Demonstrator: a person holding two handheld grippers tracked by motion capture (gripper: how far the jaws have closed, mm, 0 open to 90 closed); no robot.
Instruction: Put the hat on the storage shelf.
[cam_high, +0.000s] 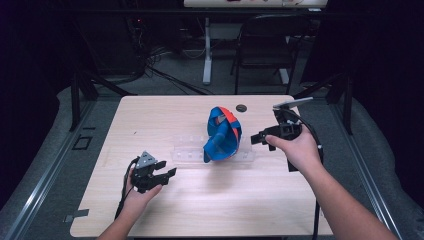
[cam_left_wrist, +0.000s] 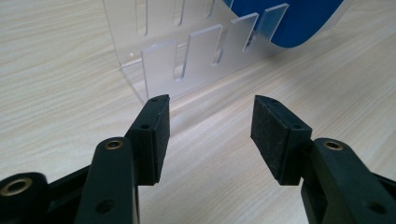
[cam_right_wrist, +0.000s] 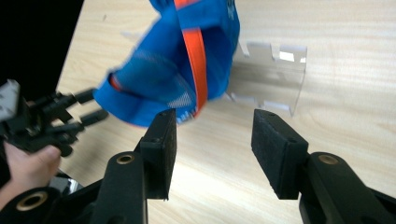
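A blue cap with an orange stripe (cam_high: 223, 134) rests tilted on a clear slotted plastic rack (cam_high: 187, 149) at the middle of the table. My right gripper (cam_high: 256, 138) hovers just right of the cap, jaws open and empty; in the right gripper view the cap (cam_right_wrist: 177, 60) and the rack (cam_right_wrist: 275, 74) lie just beyond the jaws (cam_right_wrist: 212, 116). My left gripper (cam_high: 169, 175) sits low near the rack's left end, open with nothing between its pads. In the left gripper view the rack (cam_left_wrist: 187, 56) stands ahead of the jaws (cam_left_wrist: 210, 105), with the cap's blue edge (cam_left_wrist: 299, 18) behind it.
A small dark disc (cam_high: 241, 107) lies near the wooden table's (cam_high: 150, 115) far edge behind the cap. A black chair (cam_high: 265, 45) and a white desk leg (cam_high: 207, 50) stand beyond the table. In the right gripper view the left gripper (cam_right_wrist: 70, 114) appears at far left.
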